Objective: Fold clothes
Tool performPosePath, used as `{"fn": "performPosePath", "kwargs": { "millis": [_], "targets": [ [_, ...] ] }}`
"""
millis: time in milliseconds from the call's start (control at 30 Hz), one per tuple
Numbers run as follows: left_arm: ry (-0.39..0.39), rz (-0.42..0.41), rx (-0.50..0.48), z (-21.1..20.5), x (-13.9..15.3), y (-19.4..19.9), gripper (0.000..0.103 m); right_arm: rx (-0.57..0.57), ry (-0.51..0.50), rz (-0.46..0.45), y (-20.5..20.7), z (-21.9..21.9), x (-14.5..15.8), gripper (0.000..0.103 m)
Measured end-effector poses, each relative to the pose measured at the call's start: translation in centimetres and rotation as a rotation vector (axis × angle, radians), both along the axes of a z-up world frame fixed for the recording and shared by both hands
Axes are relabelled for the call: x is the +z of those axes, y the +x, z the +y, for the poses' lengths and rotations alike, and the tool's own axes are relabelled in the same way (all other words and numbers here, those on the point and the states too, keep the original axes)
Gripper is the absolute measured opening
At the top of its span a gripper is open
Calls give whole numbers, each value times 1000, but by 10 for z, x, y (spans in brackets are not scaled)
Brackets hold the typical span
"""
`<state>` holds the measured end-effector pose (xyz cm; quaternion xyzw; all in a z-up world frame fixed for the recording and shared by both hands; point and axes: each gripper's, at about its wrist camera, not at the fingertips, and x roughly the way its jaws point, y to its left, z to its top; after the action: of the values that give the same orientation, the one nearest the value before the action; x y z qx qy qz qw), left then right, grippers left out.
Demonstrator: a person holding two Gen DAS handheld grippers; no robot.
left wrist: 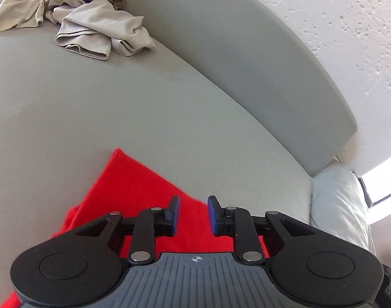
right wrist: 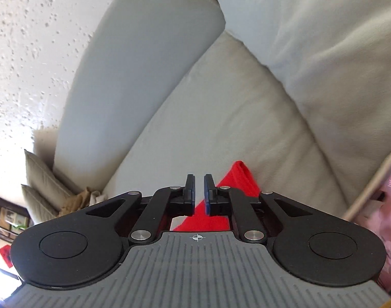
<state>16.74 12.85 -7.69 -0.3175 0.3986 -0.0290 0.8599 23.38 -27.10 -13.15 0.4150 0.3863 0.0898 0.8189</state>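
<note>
My left gripper (left wrist: 193, 214) hung over the red garment (left wrist: 133, 190), its fingers (left wrist: 173, 215) spread apart with nothing between them. The red garment lay flat on the grey sofa seat (left wrist: 67, 107), one corner pointing toward the backrest (left wrist: 247, 59). Beyond that garment, far along the seat, a crumpled pile of beige clothes (left wrist: 92, 25) sat against the backrest. My right gripper (right wrist: 198, 195) hovered above an edge of the same red garment (right wrist: 236, 179), its fingers (right wrist: 189, 195) parted by only a narrow gap, holding nothing. Past the garment rose a pale cushion (right wrist: 311, 38).
</note>
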Motion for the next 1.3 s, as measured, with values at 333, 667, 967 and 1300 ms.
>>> {"fn": "performPosePath", "kwargs": {
  "millis": [333, 667, 967, 1300],
  "targets": [
    [272, -24, -283, -56, 33, -126, 34, 118, -58, -107, -155, -42, 73, 33],
    [656, -97, -424, -128, -17, -149, 33, 501, -807, -122, -187, 75, 23, 31],
    [546, 29, -416, -109, -2, -185, 39, 489, -660, 42, -232, 24, 43, 37],
    [431, 41, -288, -96, 8, -177, 43, 143, -94, 109, -224, -51, 9, 59]
  ]
}}
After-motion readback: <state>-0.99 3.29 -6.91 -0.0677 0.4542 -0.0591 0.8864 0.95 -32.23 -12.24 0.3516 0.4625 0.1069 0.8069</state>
